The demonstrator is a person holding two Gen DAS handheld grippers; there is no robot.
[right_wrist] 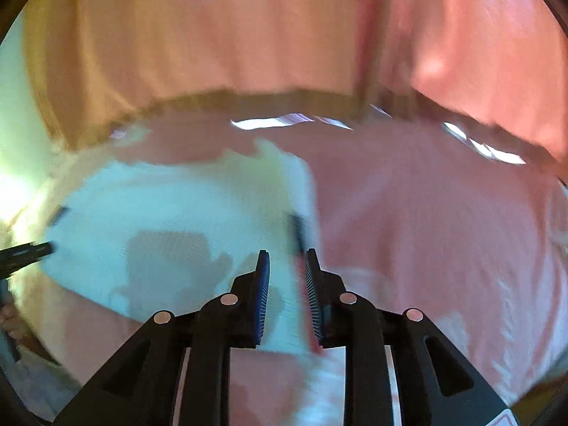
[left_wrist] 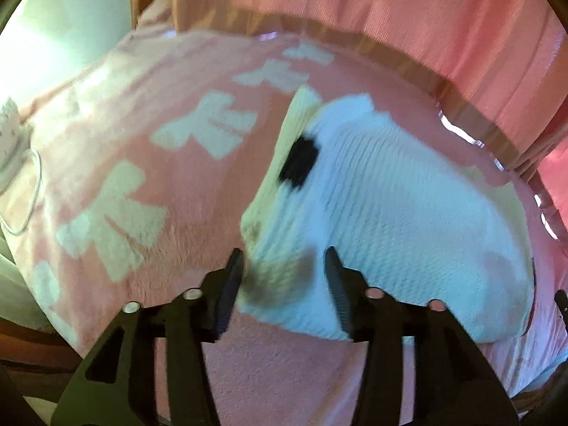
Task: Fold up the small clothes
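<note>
One white garment [left_wrist: 390, 206] on one pink blanket [left_wrist: 124, 149]. Two grippers: left gripper [left_wrist: 284, 259] released, straddling the garment's corner. Right gripper [right_wrist: 287, 259] narrowly parted, released over the garment's edge.

You get strong light from the far left, warm pink cast, motion blur in both views, worst on the right wrist, soft shadows on the white garment [right_wrist: 170, 213], and fisheye bending at edges.
</note>
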